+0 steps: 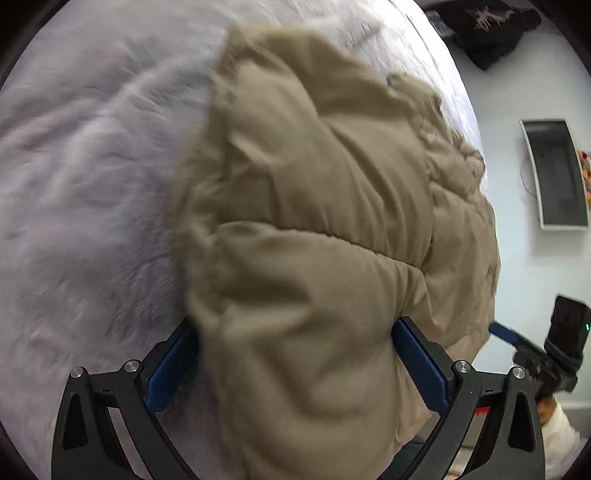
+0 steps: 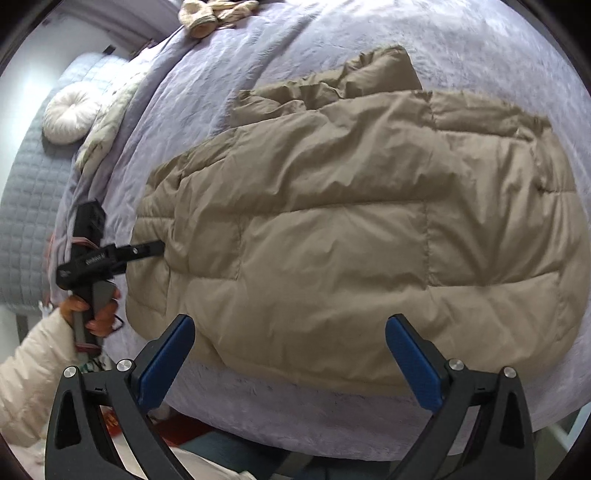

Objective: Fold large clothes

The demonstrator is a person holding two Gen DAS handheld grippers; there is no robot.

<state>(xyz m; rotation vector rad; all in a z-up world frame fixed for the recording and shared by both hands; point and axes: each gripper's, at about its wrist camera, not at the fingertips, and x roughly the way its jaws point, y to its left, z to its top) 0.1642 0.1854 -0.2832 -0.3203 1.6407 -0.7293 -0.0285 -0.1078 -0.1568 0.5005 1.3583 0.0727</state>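
Note:
A tan quilted puffer jacket (image 2: 351, 229) lies spread on a bed with a pale lilac cover (image 2: 332, 40). In the left wrist view the jacket (image 1: 314, 221) bulges between the wide-apart blue pads of my left gripper (image 1: 295, 332); the jaws stand open around the fabric. In the right wrist view the left gripper (image 2: 155, 249) touches the jacket's left edge. My right gripper (image 2: 290, 328) is open, its fingers hovering over the jacket's near hem, holding nothing. It also shows at the lower right of the left wrist view (image 1: 506, 334).
A round white cushion (image 2: 70, 112) and a grey quilted headboard (image 2: 26, 206) are at the left. Cream cloth (image 2: 214, 13) lies at the bed's far edge. On the floor are a dark garment (image 1: 487, 33) and a grey tray (image 1: 556, 173).

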